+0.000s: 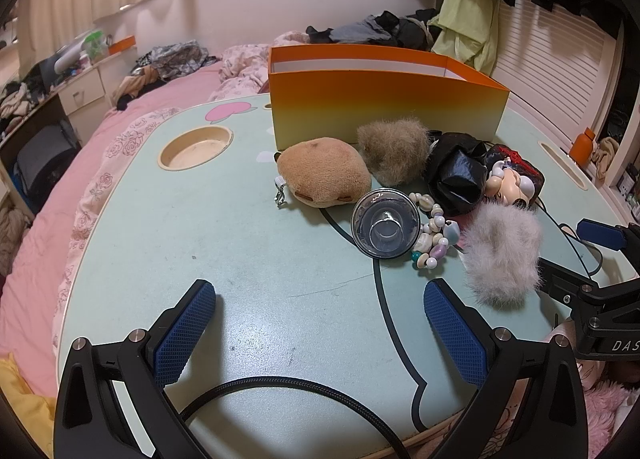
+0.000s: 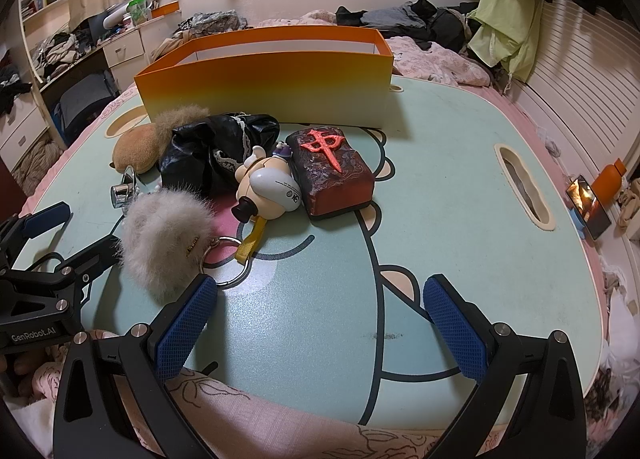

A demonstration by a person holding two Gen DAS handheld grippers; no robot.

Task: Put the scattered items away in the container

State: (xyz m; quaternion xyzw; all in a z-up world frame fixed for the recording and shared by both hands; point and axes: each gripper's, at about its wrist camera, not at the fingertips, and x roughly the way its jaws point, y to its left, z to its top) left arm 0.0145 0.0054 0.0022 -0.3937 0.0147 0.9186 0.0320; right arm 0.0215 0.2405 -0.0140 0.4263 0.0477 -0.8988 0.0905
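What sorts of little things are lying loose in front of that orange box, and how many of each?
Furry or plush toys: 3
Figurine: 1
Mahjong-tile block: 1
Black bundle: 1
Clear glass: 1
Bead string: 1
Total: 8

The low table (image 1: 240, 259) is pale green with a cartoon face drawn in dark lines, a round cup recess (image 1: 196, 147) sunk near one corner and a long slot (image 2: 524, 187) cut near the opposite side. It sits on a bed spread with a pink quilt (image 1: 80, 163). Dark clothes (image 2: 404, 15) lie heaped at the far end of the bed, and a pale yellow-green garment (image 2: 508, 31) hangs below black ones by the slatted wall. A white desk with drawers (image 2: 124, 49) stands off to one side, cluttered on top. An orange bottle (image 2: 608, 181) stands beside a lit phone (image 2: 586, 205) past the table's edge.
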